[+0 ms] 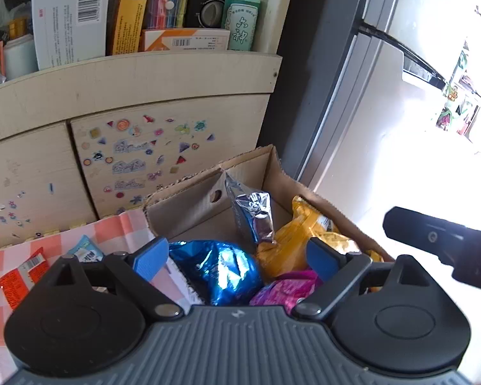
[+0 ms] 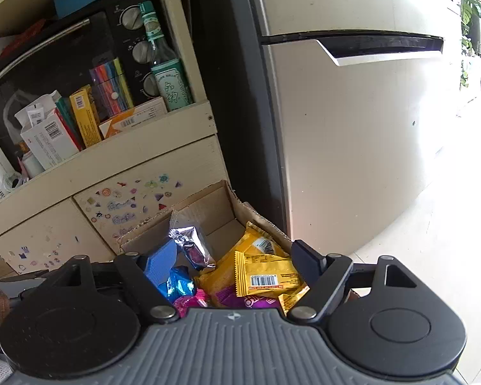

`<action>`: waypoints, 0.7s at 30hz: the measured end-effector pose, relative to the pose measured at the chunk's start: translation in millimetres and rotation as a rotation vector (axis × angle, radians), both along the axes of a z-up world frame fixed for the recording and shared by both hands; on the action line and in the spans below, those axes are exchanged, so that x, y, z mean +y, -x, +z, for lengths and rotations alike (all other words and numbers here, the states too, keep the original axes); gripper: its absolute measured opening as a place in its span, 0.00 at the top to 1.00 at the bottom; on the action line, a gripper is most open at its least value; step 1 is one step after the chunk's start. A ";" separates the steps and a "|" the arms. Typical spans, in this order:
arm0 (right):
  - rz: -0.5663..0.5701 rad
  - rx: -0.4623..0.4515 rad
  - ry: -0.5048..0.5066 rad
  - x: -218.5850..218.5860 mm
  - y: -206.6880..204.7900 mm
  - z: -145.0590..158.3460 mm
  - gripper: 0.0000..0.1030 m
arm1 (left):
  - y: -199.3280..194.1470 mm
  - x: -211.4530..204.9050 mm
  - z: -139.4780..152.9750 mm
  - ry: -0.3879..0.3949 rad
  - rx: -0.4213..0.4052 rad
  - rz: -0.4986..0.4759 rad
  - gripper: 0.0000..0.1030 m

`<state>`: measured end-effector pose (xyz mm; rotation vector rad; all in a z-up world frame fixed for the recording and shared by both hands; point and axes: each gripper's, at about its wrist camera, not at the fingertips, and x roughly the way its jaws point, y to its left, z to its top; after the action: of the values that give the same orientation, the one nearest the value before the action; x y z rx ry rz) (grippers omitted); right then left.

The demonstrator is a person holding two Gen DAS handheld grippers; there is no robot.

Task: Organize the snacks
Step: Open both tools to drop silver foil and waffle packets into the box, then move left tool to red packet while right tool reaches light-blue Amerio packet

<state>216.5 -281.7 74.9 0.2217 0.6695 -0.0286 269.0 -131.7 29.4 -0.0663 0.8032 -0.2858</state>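
An open cardboard box (image 1: pixel 274 168) (image 2: pixel 216 197) holds several snack packets: a blue foil one (image 1: pixel 218 272) (image 2: pixel 176 284), a silver one (image 1: pixel 253 211) (image 2: pixel 192 247), yellow ones (image 1: pixel 298 240) (image 2: pixel 266 276) and a magenta one (image 1: pixel 285 288) (image 2: pixel 192 301). My left gripper (image 1: pixel 235 256) hovers open over the box, and the blue foil packet lies below the gap without touching the pads. My right gripper (image 2: pixel 235 261) is open too, above the yellow packets, which rest in the box apart from its fingers. A red packet (image 1: pixel 19 276) and a pale blue one (image 1: pixel 85 250) lie on the pink checked cloth (image 1: pixel 112 227) left of the box.
Behind the box stands a cream cabinet with stickers (image 1: pixel 138 154) (image 2: pixel 128 205). Its shelf holds cartons and a green-labelled bottle (image 1: pixel 242 22) (image 2: pixel 170 86). A fridge (image 2: pixel 352 128) stands right of the box, and the floor beyond it is bright. A black part of the other tool (image 1: pixel 439 243) juts in at right.
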 end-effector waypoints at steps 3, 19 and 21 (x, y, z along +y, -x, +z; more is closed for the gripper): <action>0.017 0.001 0.002 4.9 -1.4 0.1 0.18 | 2.1 4.1 0.3 -0.020 0.003 0.012 0.10; 0.096 0.021 0.016 30.0 -11.0 -8.5 0.12 | 6.3 72.7 -5.6 -0.070 0.055 0.126 0.09; 0.118 0.016 0.021 36.4 -12.1 -9.3 0.12 | 6.1 88.4 -7.3 -0.072 0.062 0.151 0.09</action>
<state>228.6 -245.3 65.6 0.1615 0.6971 0.0752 262.9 -43.2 22.1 -0.0682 0.8649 -0.1128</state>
